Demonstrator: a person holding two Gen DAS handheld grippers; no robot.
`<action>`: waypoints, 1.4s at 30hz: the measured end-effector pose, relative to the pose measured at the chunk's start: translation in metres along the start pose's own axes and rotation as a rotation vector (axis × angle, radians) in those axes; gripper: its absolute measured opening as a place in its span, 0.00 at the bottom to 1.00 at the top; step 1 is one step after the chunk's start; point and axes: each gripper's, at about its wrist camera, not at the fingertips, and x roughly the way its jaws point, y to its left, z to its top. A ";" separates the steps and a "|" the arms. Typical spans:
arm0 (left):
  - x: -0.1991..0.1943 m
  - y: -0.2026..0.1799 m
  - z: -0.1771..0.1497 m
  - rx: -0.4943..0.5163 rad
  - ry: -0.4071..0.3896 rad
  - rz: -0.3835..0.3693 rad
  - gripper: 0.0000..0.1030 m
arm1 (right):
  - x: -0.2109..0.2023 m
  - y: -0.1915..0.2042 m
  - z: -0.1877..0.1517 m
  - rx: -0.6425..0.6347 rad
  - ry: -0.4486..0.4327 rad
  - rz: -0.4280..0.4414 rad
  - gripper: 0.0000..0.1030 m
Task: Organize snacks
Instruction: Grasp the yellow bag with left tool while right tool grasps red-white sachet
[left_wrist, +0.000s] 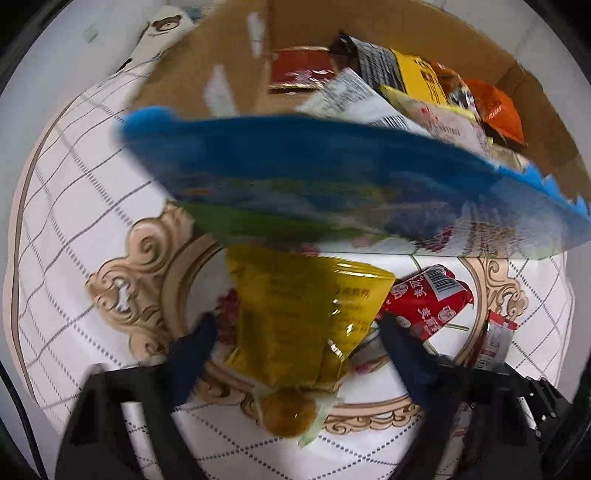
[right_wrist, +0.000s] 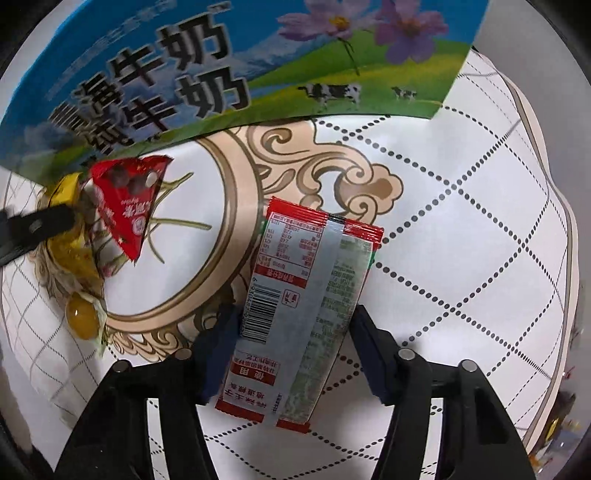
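Observation:
A yellow snack packet (left_wrist: 303, 317) lies on the patterned tablecloth between the spread fingers of my left gripper (left_wrist: 295, 325), which is open around it. A red snack packet (left_wrist: 428, 302) lies just to its right. My right gripper (right_wrist: 291, 332) is open, its fingers on either side of a red-and-silver snack packet (right_wrist: 306, 295) lying flat on the cloth. The yellow packet (right_wrist: 70, 236) and the red packet (right_wrist: 125, 206) also show in the right wrist view at the left, with the left gripper's finger beside them.
A cardboard box with a blue milk-print flap (left_wrist: 332, 173) stands behind the packets and holds several snack packets (left_wrist: 406, 85). Its printed flap (right_wrist: 221, 62) fills the top of the right wrist view. The tablecloth's edge (right_wrist: 554, 206) runs along the right.

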 end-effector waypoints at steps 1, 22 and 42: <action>0.003 -0.002 0.001 0.009 0.006 0.010 0.65 | 0.000 0.000 -0.002 -0.008 0.001 0.001 0.57; 0.033 -0.010 -0.095 -0.014 0.162 -0.044 0.59 | 0.019 0.003 -0.072 -0.040 0.108 -0.004 0.62; -0.009 0.024 -0.053 -0.192 0.135 -0.269 0.70 | -0.009 -0.053 -0.082 0.042 0.104 0.075 0.53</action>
